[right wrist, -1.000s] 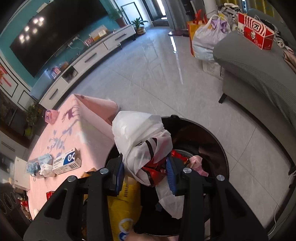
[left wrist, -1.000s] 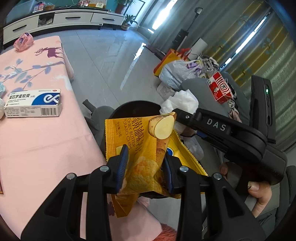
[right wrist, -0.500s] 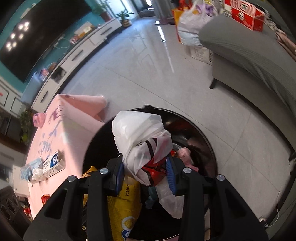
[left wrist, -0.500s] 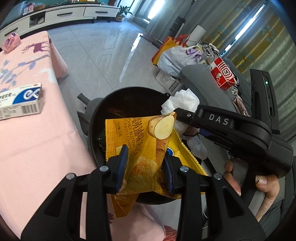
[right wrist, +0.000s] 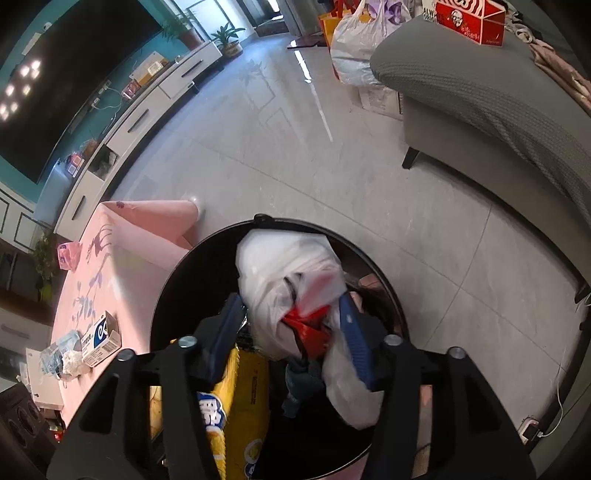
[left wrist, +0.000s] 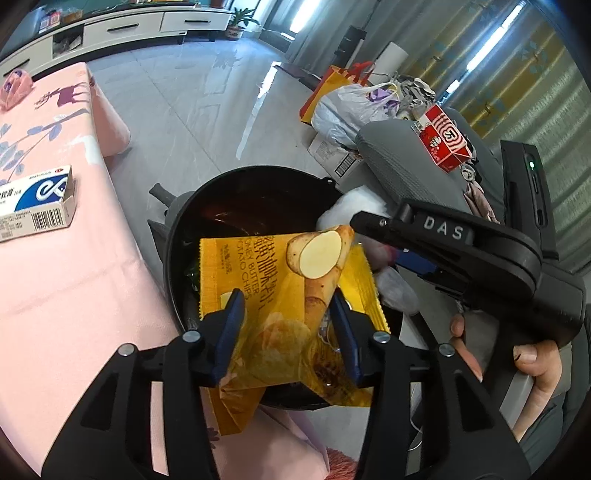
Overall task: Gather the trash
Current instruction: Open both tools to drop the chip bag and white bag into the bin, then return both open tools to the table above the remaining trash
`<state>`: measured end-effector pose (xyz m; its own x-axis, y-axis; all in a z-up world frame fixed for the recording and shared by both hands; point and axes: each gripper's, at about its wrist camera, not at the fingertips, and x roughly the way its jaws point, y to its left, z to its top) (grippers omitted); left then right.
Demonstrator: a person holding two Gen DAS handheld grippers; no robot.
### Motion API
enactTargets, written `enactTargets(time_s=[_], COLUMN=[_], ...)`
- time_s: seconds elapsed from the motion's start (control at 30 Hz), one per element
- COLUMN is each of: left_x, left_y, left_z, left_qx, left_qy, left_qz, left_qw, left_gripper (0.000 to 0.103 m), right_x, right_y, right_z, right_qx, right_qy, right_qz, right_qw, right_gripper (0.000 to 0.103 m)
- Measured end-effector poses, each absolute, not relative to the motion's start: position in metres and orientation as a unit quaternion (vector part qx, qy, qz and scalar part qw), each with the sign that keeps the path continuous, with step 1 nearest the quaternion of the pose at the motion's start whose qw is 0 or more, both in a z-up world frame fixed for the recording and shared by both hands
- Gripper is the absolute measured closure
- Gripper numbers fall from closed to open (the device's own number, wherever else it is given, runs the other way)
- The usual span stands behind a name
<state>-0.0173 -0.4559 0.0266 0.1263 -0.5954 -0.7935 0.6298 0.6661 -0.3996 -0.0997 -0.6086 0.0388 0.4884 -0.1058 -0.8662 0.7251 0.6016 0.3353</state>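
My left gripper (left wrist: 286,328) is shut on a yellow potato chip bag (left wrist: 280,291) and holds it over the round black trash bin (left wrist: 221,195) beside the pink table. My right gripper (right wrist: 290,325) is closed around a white plastic bag with red trash inside (right wrist: 291,280), held over the same bin (right wrist: 177,280). The jaws look wider than before and the bag hangs lower between them. The chip bag also shows at the bottom of the right wrist view (right wrist: 236,402). The right gripper's black body (left wrist: 480,258) shows to the right in the left wrist view.
A pink-clothed table (left wrist: 55,258) holds a blue and white medicine box (left wrist: 33,203). A grey sofa (right wrist: 498,110) with a red carton (left wrist: 443,144) stands right. Filled plastic bags (left wrist: 351,107) sit on the tiled floor. A white TV cabinet (left wrist: 122,26) lines the far wall.
Both grippers have moved closer over the bin, which now fills more of both views. The right jaws have spread a little and the white bag has sagged lower.
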Motion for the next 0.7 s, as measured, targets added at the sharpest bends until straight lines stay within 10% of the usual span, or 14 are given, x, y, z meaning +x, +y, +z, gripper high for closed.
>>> enactTargets(time_s=[0.37,0.7], left_x=[-0.019,-0.009], left_y=[-0.414,-0.313], left_z=[0.066,0.118], left_qx=[-0.010,-0.052], left_qy=[0.475,0.414], left_qz=[-0.418,-0.361], left_qw=[0.775,0.834], left_gripper=[0.011,0.003], right_x=[-0.101,-0.080], right_y=[-0.596,-0.553], right_z=[0.062,0.095], right_qx=[0.340,0.292], right_qy=[0.406,0.381], right_qz=[-0.272,-0.248], right_qw=[0.804,0.842], right_gripper=[0.035,0.017])
